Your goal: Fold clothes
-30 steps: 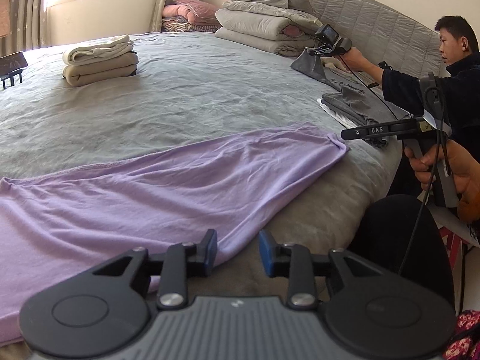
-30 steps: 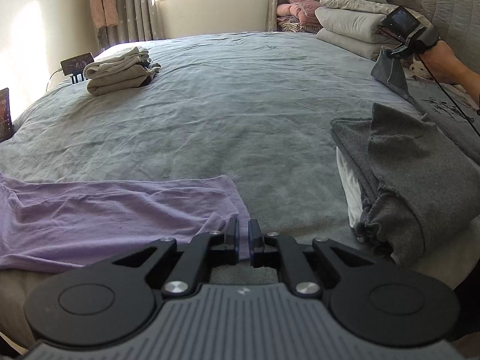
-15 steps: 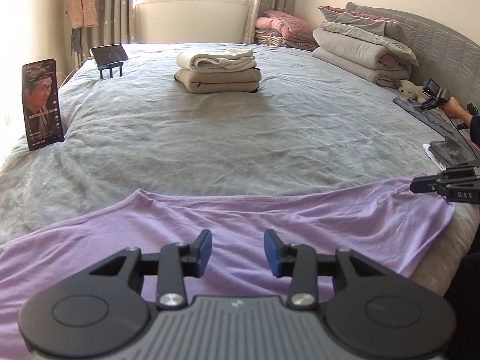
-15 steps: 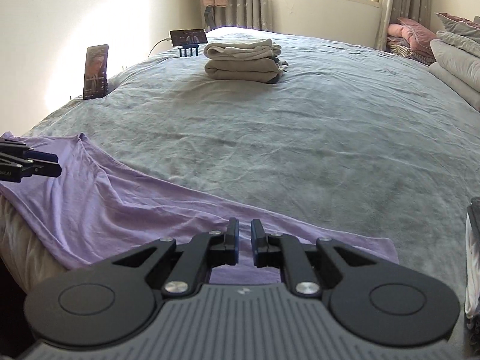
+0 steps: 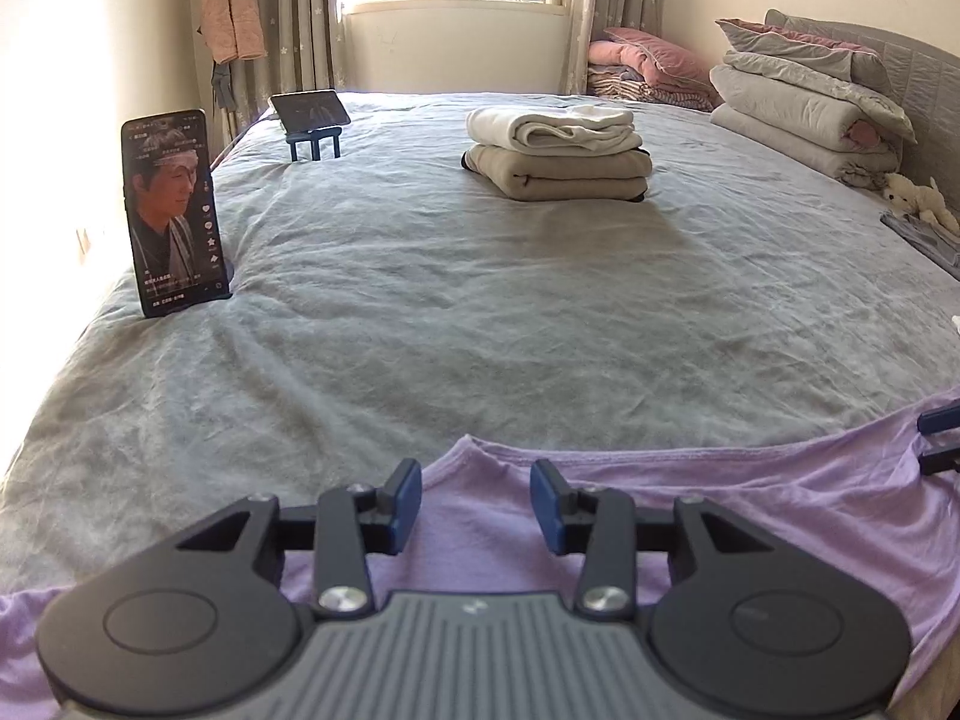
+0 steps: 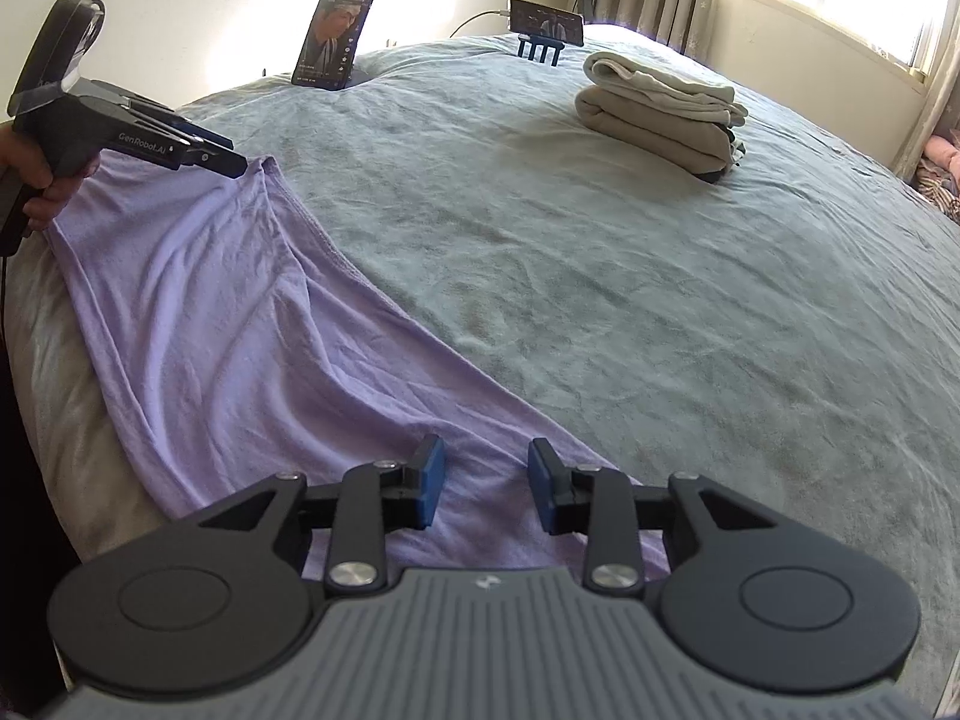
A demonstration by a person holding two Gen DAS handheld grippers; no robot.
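A purple garment point(image 5: 720, 510) lies spread flat along the near edge of the grey bed point(image 5: 480, 312). My left gripper point(image 5: 474, 498) hovers open just above one end of it, at a curved hem, with nothing between its pads. At the other end is my right gripper point(image 6: 486, 489), jaws opening over the purple garment point(image 6: 240, 330) and pinching none of it. In the right wrist view the left gripper point(image 6: 237, 162), held by a hand, sits at the garment's far corner. Two fingertips of the right gripper point(image 5: 939, 441) show at the left wrist view's right edge.
A folded beige and white stack point(image 5: 558, 156) sits mid-bed toward the window. A phone on a stand point(image 5: 174, 210) and a second screen point(image 5: 309, 111) stand near the left edge. Rolled quilts point(image 5: 798, 108) and a plush toy point(image 5: 918, 198) lie by the headboard.
Both cameras have swung left, away from the grey clothes pile and the seated person. The right jaws, nearly shut before, now stand apart; the left jaws have widened slightly.
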